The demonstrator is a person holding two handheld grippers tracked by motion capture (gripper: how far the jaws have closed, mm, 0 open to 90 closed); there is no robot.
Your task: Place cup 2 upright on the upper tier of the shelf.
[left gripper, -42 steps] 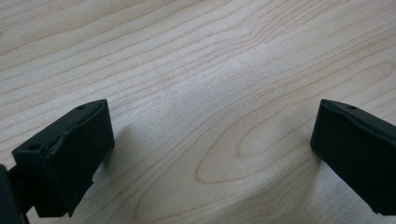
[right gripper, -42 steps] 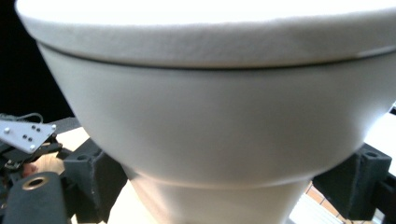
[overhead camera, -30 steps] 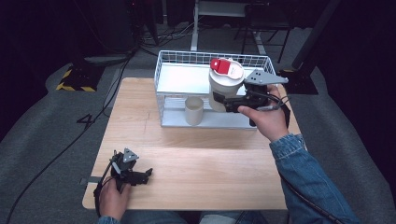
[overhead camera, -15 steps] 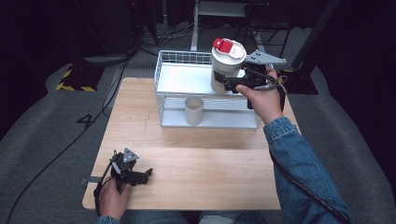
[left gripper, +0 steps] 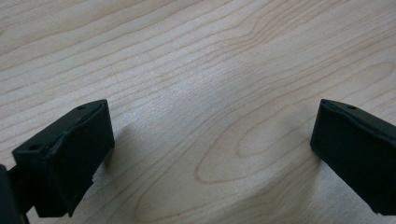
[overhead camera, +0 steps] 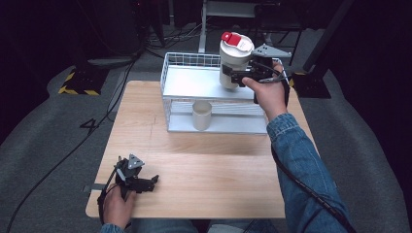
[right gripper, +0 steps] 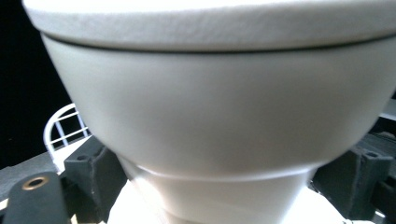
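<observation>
Right gripper: raised over the far right part of the table, above the top shelf of the wire rack; its jaws are clamped on the sides of the white tumbler, one on each side of the narrower lower body, as the right gripper view shows.
White tumbler: upright, held in the air over the right end of the rack's top shelf; a red flip tab sits on its lid. From the high view it seems clear of the shelf, though whether its base touches is hard to tell.
Wire rack: white, two levels, standing at the far edge of the table, right of centre.
Beige cup: upright on the rack's lower level, at its front, below and left of the tumbler, apart from it.
Left gripper: resting near the near left corner of the table, held in the person's left hand; its jaws stand wide apart with nothing between them, bare wood beneath in the left gripper view.
Table: light wood, its near half bare apart from the left gripper.
</observation>
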